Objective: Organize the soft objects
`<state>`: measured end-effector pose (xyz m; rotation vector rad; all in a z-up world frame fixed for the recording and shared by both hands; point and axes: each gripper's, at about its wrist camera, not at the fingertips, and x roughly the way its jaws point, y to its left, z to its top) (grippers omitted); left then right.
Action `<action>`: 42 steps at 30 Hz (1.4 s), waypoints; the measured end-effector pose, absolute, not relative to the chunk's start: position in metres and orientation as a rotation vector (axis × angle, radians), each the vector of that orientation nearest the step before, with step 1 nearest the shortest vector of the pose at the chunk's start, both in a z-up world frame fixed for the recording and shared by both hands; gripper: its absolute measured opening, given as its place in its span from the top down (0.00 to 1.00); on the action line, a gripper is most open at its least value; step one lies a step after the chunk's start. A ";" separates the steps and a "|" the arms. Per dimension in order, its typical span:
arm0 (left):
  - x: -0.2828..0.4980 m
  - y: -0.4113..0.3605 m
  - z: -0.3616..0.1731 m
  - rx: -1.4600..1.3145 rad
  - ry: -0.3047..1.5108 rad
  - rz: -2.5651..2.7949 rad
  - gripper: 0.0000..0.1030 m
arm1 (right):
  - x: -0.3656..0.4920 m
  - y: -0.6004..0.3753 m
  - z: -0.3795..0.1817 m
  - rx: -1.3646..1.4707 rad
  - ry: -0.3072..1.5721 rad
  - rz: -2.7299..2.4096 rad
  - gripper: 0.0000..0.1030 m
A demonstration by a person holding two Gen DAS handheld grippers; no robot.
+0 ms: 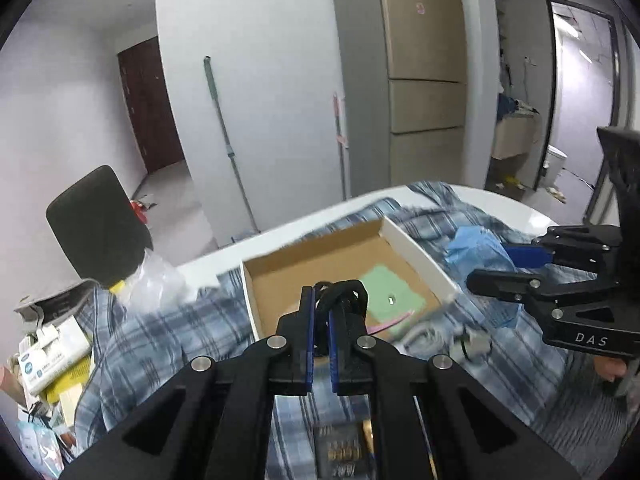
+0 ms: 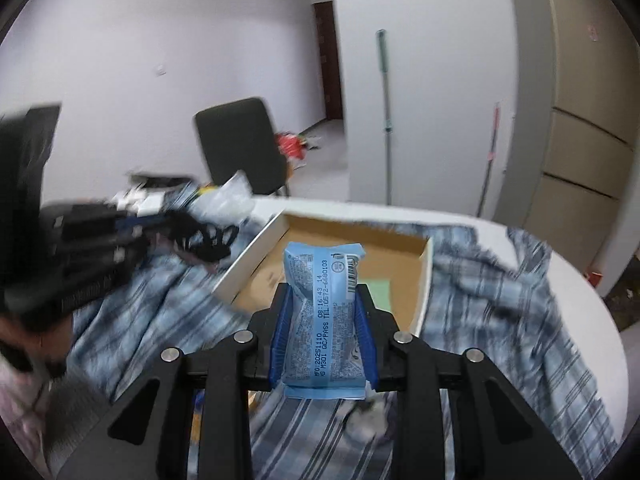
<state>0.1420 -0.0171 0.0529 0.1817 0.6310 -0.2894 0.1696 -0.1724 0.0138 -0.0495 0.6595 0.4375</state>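
Observation:
My left gripper (image 1: 320,296) is shut on a tangled black cord (image 1: 344,290) and holds it above the near edge of an open cardboard box (image 1: 416,252). A green pad (image 1: 394,292) lies inside the box. To the right, my right gripper (image 1: 492,268) grips a blue packet (image 1: 476,246). In the right wrist view the right gripper (image 2: 323,292) is shut on that blue printed packet (image 2: 320,312), which stands upright between the blue pads just in front of the box (image 2: 248,264). The left gripper (image 2: 160,232), blurred, carries the black cord (image 2: 204,240) at the left.
A blue plaid cloth (image 1: 168,332) covers much of the white table (image 1: 500,204). Small boxes and papers (image 1: 48,356) and a clear plastic bag (image 1: 156,280) crowd the left end. A grey cable bundle (image 1: 440,334) lies by the box. A black chair (image 1: 96,224) stands beyond.

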 end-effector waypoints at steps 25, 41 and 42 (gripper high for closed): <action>0.251 -0.021 -0.032 0.029 0.868 -0.249 0.94 | 0.260 -0.173 -0.084 0.016 0.856 0.364 0.71; 0.235 -0.008 -0.003 0.006 0.787 -0.217 0.23 | 0.257 -0.184 -0.063 0.011 0.813 0.333 0.36; 0.232 -0.008 0.002 0.007 0.773 -0.210 0.23 | 0.255 -0.186 -0.059 0.015 0.806 0.330 0.36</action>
